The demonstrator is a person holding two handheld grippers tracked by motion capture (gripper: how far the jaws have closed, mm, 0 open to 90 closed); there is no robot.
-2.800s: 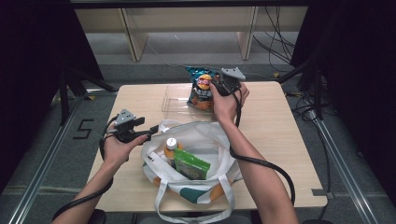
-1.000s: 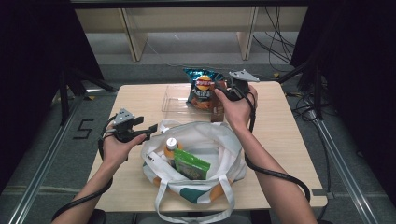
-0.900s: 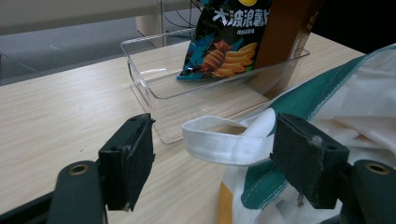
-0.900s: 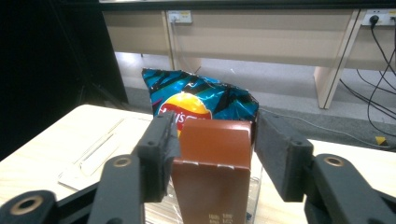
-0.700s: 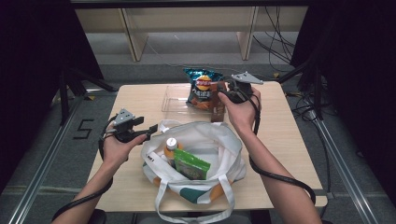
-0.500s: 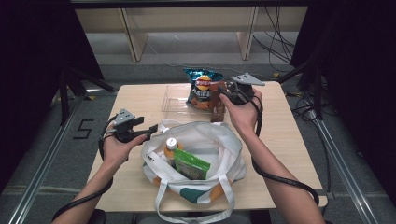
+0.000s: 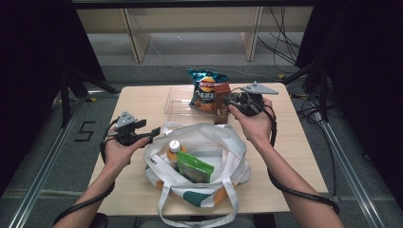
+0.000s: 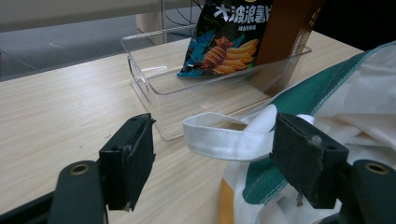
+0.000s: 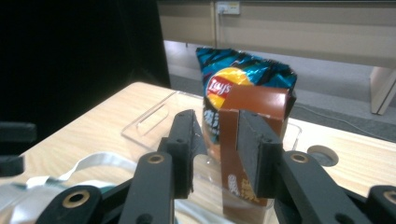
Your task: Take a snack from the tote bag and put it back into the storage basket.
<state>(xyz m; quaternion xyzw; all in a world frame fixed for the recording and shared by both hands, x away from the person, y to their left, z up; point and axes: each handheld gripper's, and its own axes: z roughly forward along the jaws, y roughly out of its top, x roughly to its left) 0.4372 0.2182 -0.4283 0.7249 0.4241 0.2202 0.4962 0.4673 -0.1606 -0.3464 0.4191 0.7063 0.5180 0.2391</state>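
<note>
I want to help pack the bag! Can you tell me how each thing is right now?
Tote bag: open, on the table.
Orange bottle: upright in the bag.
Green packet: in the bag.
Chips bag: standing in the clear tray.
Brown carton: upright in the tray.
Left tool: open, bag strap between its jaws.
Right tool: jaws just closing around the carton's edge, not pinching yet.

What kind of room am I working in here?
Probably a lab recording bay, not a home or shop: black curtains flank the table, loose cables cross the floor, and a taped number marks it.
</note>
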